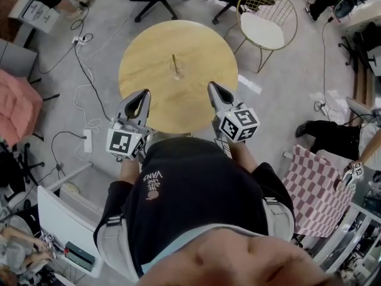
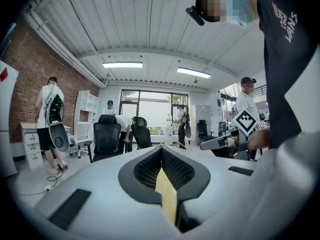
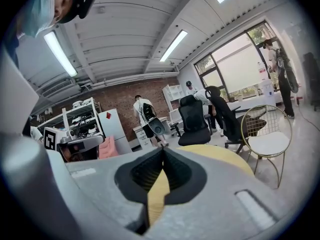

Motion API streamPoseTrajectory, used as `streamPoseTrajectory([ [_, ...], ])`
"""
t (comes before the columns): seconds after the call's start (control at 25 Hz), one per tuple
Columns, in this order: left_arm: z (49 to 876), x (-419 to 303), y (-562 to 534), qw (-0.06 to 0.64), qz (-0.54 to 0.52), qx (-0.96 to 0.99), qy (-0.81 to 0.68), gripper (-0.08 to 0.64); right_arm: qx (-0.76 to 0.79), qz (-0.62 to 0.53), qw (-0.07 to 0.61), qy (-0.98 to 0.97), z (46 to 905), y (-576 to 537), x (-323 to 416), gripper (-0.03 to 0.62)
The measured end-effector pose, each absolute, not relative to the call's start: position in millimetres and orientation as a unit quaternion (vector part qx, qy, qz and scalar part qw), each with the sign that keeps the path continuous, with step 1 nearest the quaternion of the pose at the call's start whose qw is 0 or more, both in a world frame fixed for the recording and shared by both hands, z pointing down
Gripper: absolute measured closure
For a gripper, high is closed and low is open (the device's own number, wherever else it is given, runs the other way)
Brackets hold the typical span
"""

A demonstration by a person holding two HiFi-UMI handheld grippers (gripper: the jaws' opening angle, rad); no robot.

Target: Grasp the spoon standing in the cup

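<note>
The spoon [image 1: 174, 61] stands upright in the cup [image 1: 177, 73]. It is a slim, yellowish stick, and its bowl end is too small to make out. The cup looks clear and glassy and holds only the spoon, as far as I can tell. It sits at about the middle of the round table [image 1: 149, 52], well apart from every edge. The top is pale yellow wood, smooth and matte, with nothing else on it.

I hold my left claw [image 1: 144, 94] over the near-left edge of the table and my right claw [image 1: 211, 86] over the near-right edge. Both point toward the cup and both are well short of it.

In the left gripper view, my left claw [image 2: 161, 149] has its tips pressed together with nothing between them. The ribbed black pads behind the tips bow out into a diamond-shaped hollow set in smooth grey shells. A sliver of yellow tabletop shows through the slot. My right claw [image 3: 162, 150] looks the same in its own view: tips meeting, ribbed pads, nothing clamped.

Beyond the far-right edge of the table stands a chair [image 1: 265, 25] with a white seat and a thin gold wire back. White cables [image 1: 83, 70] trail over the grey floor beyond the left edge.
</note>
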State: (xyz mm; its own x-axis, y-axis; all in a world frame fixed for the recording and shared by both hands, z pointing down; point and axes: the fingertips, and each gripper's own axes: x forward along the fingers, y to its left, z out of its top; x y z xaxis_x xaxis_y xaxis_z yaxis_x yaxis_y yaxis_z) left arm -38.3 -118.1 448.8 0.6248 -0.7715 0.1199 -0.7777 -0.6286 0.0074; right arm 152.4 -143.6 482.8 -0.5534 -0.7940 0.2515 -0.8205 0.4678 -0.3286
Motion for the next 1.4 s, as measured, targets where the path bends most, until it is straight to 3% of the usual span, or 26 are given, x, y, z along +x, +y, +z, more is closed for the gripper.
streamPoseTrajectory([
  [0.92,444,-125,-144,0.025,0.049,0.89,-0.453,0.548,0.459,0.161,0.037,-0.873,484,-207,83,0.594],
  [1.4,447,-152,-126,0.028,0.057,0.868,-0.493,0.548,0.409,0.145,0.084,-0.897,522,-237,54,0.594],
])
